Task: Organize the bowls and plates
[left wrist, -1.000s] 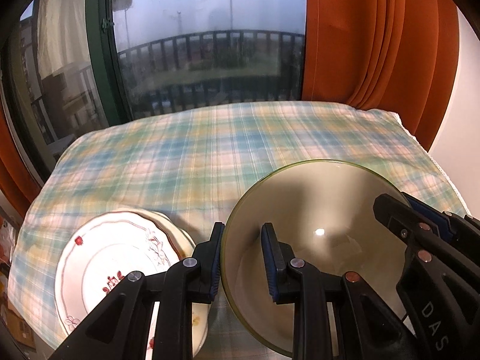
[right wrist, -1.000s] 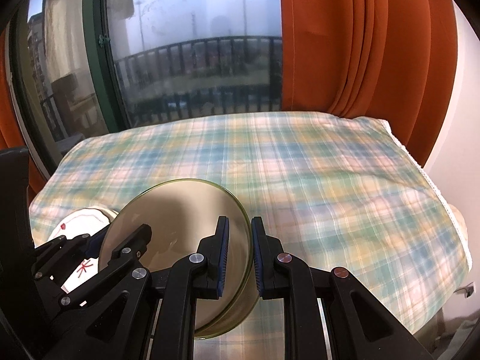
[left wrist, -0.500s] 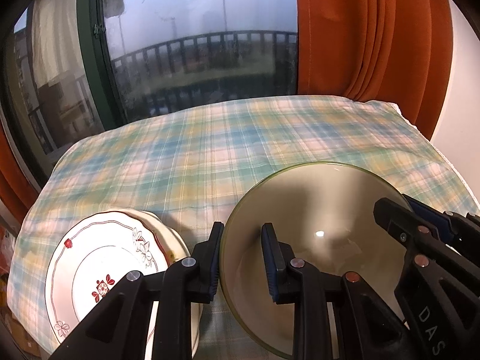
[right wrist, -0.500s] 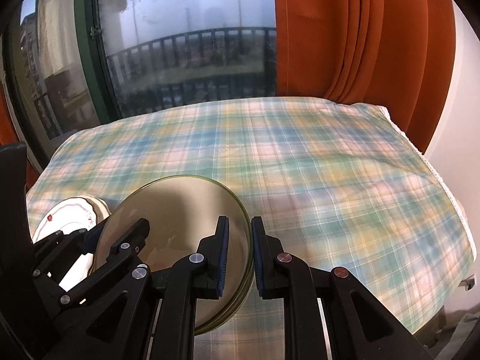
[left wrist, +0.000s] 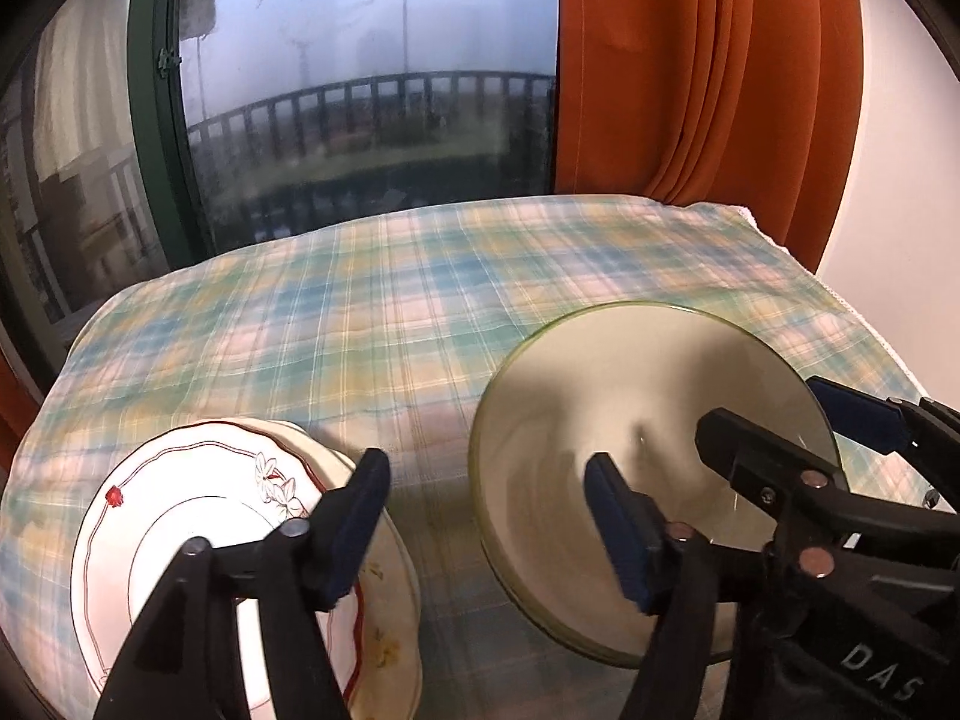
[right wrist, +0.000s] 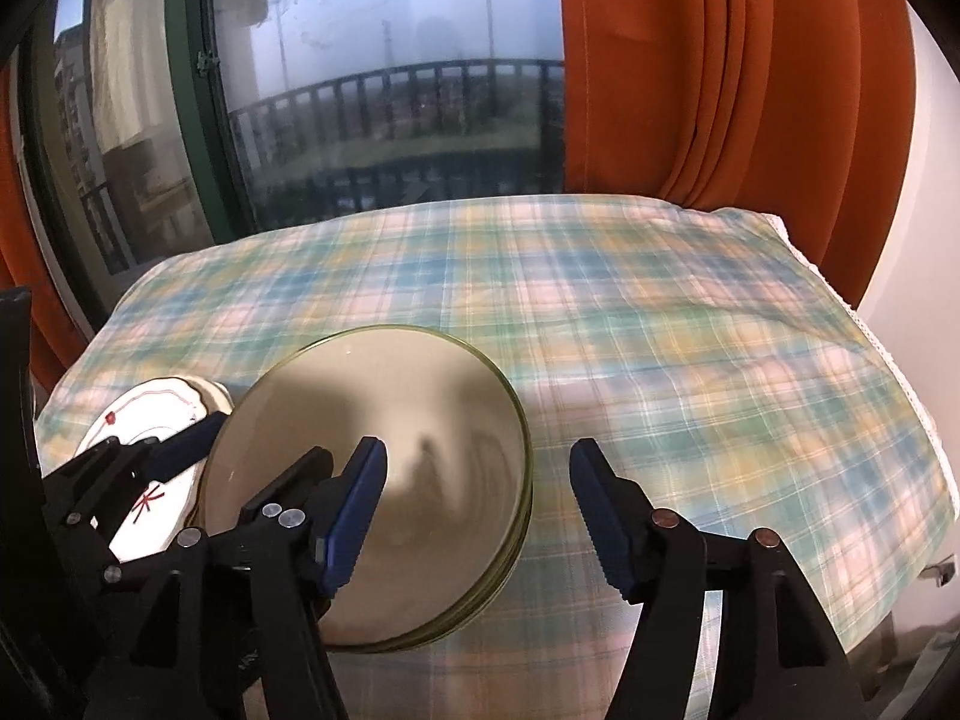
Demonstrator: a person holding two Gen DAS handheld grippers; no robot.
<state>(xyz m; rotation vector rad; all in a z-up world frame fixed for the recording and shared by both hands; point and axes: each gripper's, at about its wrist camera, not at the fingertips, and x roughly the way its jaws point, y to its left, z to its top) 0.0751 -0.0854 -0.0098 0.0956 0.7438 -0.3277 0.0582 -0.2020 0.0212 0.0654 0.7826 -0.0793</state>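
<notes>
Both claws, left [left wrist: 486, 516] and right [right wrist: 477, 498], have just been opening and now stand wide, gripping nothing. Between them the green plate [right wrist: 372, 480] lies released on the checked cloth [right wrist: 660, 360], just right of the flowered plates [left wrist: 198, 540], likely sorted by kind.

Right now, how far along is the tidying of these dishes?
Done: the green-rimmed glass plates lie stacked on the checked tablecloth, and the flowered white plates sit piled beside them. In hand: nothing. The left gripper and right gripper have just been opening and now stand open astride the glass rim. Left: no other dishes show, so little seems to remain.
</notes>
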